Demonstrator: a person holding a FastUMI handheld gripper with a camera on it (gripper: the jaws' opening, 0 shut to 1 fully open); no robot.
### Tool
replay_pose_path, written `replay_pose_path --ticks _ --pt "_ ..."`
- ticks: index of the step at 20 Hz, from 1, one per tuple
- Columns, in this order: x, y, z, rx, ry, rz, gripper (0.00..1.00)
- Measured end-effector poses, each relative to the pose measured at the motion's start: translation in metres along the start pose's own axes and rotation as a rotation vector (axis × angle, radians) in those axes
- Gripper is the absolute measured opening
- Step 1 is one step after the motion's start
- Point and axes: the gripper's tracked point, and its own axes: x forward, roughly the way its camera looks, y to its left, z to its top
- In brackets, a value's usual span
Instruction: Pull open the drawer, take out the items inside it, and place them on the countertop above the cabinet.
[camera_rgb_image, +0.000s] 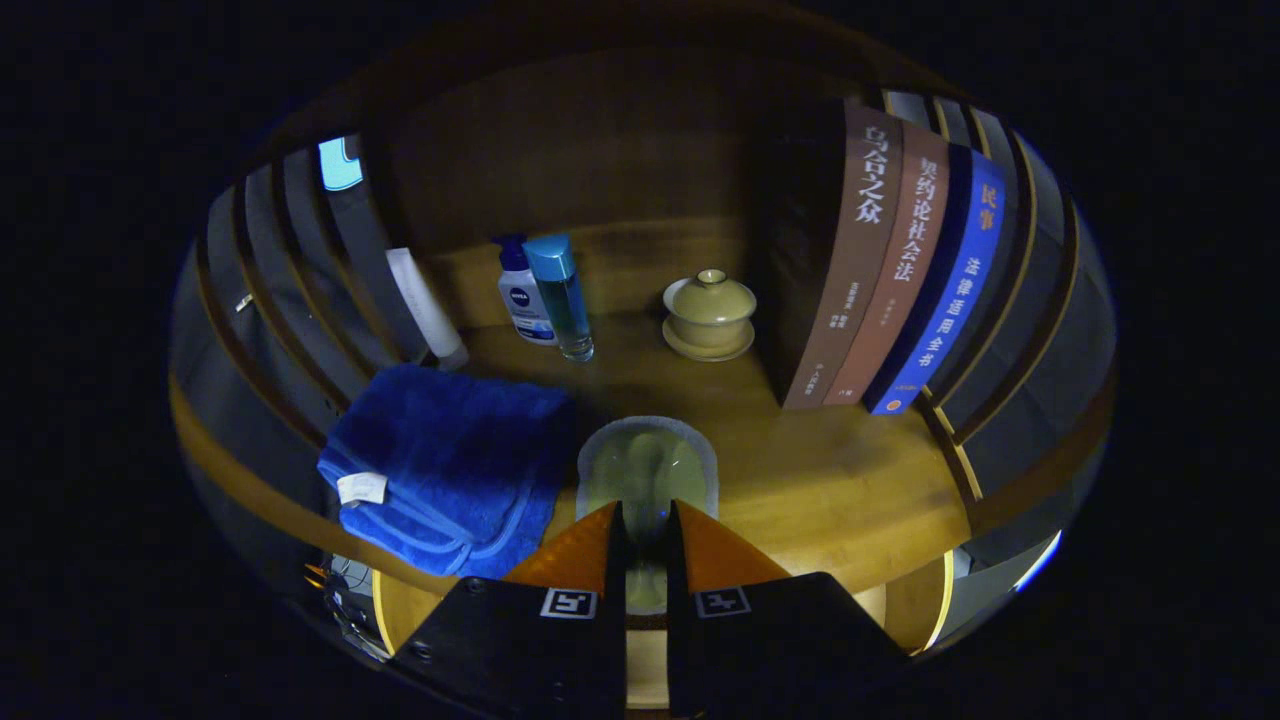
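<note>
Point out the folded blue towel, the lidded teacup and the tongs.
folded blue towel (450, 455), gripper view, middle of its top fold.
lidded teacup (709, 308), gripper view, on its lid.
tongs (646, 520), gripper view, midway between the tips.

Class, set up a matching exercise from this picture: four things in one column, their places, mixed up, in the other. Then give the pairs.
1. towel
2. lidded cup
3. books
4. pale packet

A. between the tool's fingers
B. beside the packet, below the bottles
C. upright, beside the lidded cup
D. between bottles and books

Pairs: 1-B, 2-D, 3-C, 4-A
</note>
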Motion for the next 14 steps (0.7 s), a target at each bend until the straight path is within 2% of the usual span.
replay_pose_path --ticks 5,6,7,10,14 --pt "0.015 0.002 0.008 0.005 -0.009 -0.01 0.22" --pt "0.016 0.001 0.008 0.019 -0.011 -0.01 0.31" --pt "0.017 0.001 0.007 0.038 -0.009 -0.006 0.33" --pt "0.016 -0.004 0.003 0.061 -0.001 0.009 0.96" --pt "0.0 -0.001 0.012 0.075 -0.061 0.035 1.0"
